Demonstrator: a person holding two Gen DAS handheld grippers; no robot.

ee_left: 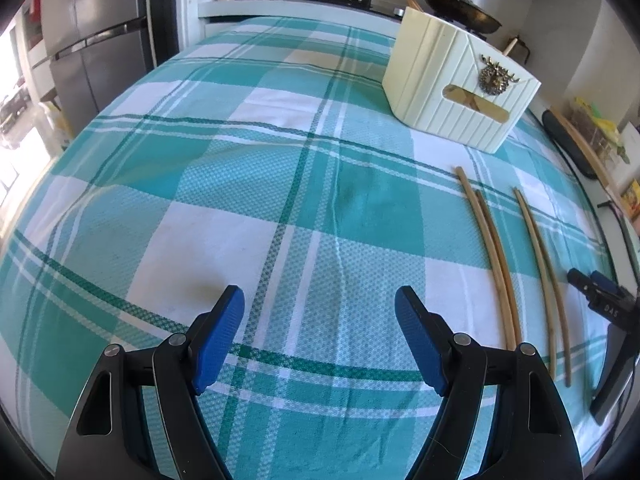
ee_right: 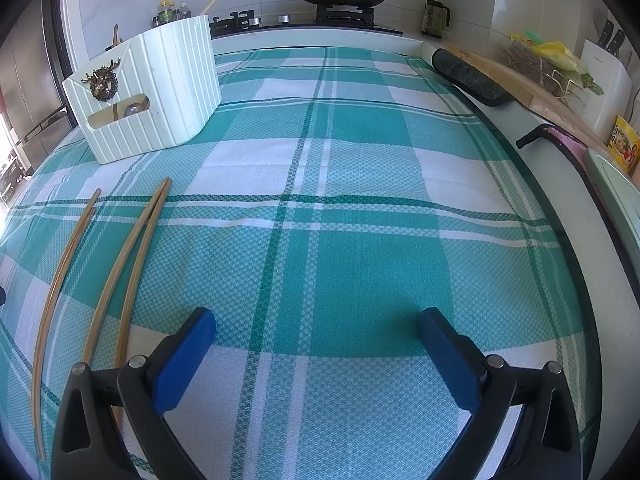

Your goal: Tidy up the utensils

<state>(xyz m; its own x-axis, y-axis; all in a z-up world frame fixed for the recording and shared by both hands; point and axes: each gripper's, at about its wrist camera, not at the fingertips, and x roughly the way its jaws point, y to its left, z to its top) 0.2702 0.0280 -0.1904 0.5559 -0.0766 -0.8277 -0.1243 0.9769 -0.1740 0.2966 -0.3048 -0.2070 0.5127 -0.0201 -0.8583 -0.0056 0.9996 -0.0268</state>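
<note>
Both tongs empty and spread wide. My left tongs [ee_left: 320, 336] sit bottom centre of the left view, blue pads apart over bare checked cloth [ee_left: 240, 200]. My right tongs [ee_right: 316, 352] likewise, bottom centre of the right view, nothing between the pads.

Task things: four bamboo chopsticks in two loose pairs on the surface, between my two tongs. In the left view they lie lower right: one pair [ee_left: 498, 260] nearer frame centre, the other pair [ee_left: 544, 280] further right. In the right view the same sticks are lower left: pair [ee_right: 128, 264] running right down beside my left-side pad, other pair [ee_right: 56, 280] near the frame's left edge. Long axes run roughly away from me, near ends by the tongs, far ends pointing toward the holder. Fisheye bends them; probably straight.

Judgement: right tongs are nearer, since the closest pair's near end sits just beside its pad. The left tongs would need a bigger sideways shift. Grasp should close across the stick, so the tongs need to shift sideways over the pair.

Further back: cream ribbed utensil holder [ee_left: 460, 92], upper right in left view, upper left [ee_right: 152, 92] in right view, already holding a few utensils.
</note>
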